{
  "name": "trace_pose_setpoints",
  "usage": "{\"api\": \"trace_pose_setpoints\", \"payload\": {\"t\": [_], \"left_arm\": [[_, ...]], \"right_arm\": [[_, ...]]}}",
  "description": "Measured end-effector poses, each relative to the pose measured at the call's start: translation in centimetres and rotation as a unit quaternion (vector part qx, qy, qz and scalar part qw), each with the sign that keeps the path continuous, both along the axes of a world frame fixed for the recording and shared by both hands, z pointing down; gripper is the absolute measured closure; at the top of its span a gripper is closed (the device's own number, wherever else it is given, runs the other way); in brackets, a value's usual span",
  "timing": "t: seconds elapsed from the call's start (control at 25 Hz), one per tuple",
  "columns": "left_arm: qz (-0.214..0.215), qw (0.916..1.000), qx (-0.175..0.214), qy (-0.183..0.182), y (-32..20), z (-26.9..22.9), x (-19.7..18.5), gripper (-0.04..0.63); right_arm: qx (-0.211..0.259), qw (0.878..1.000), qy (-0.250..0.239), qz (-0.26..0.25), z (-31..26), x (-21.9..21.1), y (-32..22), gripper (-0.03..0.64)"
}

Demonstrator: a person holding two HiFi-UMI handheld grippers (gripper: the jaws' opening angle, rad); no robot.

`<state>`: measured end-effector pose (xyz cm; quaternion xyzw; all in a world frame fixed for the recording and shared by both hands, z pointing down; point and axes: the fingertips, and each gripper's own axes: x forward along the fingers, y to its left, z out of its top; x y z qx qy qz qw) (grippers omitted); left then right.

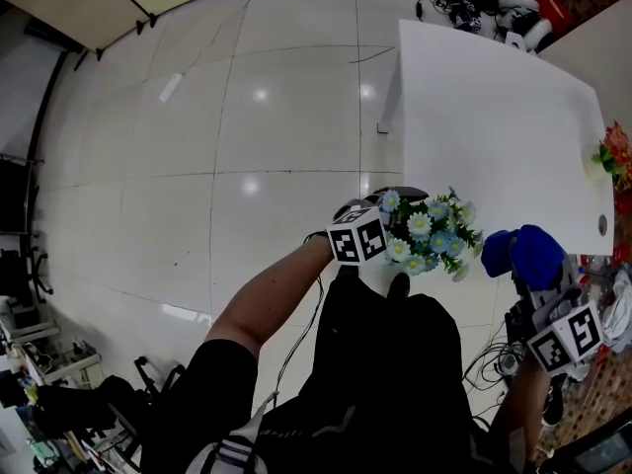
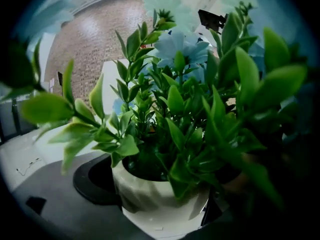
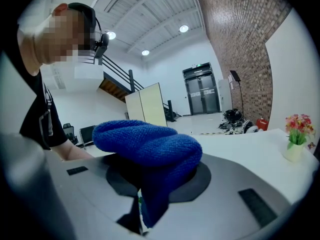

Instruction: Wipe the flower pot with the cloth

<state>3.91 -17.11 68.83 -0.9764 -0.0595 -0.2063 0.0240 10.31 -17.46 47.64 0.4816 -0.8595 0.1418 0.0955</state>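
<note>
A white flower pot [image 2: 159, 200] with green leaves and pale blue flowers [image 2: 176, 45] sits between the jaws of my left gripper [image 2: 160, 211], which is shut on it. In the head view the bouquet [image 1: 428, 229] hangs off the near edge of the white table [image 1: 494, 117], just right of my left gripper [image 1: 380, 227]; the blooms hide the pot there. My right gripper [image 1: 541, 289] is to the right and slightly lower, shut on a bunched blue cloth [image 1: 524, 253]. The cloth [image 3: 148, 145] bulges over the right gripper [image 3: 145, 204] and stays apart from the pot.
A small pot of red flowers [image 1: 615, 152] stands at the table's right edge, also seen as the red flowers [image 3: 296, 132]. Cables and gear [image 1: 489, 0] lie on the tiled floor [image 1: 247, 117] behind the table. More clutter [image 1: 49, 393] sits at the lower left.
</note>
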Motion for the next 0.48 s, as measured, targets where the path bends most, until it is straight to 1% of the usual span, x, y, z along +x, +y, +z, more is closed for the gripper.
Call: {"api": "trace_pose_setpoints", "payload": {"t": [0.12,0.24,0.36,0.48], "left_arm": [[-0.006,0.9998,-0.016,0.000,-0.3,-0.2,0.1,0.058],[-0.008,0.9997,-0.024,0.004,-0.3,-0.3,-0.2,0.060],[-0.004,0.9993,-0.032,0.021,-0.1,-1.1,-0.6,0.061],[-0.018,0.9987,-0.037,0.030,-0.6,-2.0,-1.1,0.061]], "right_arm": [[0.000,1.000,0.000,0.004,-0.5,0.3,-0.1,0.528],[0.003,1.000,-0.001,0.008,-0.8,0.5,-0.2,0.528],[0.007,1.000,-0.009,0.015,-0.9,0.8,-0.2,0.528],[0.008,1.000,-0.016,0.013,-1.0,1.3,-0.4,0.528]]}}
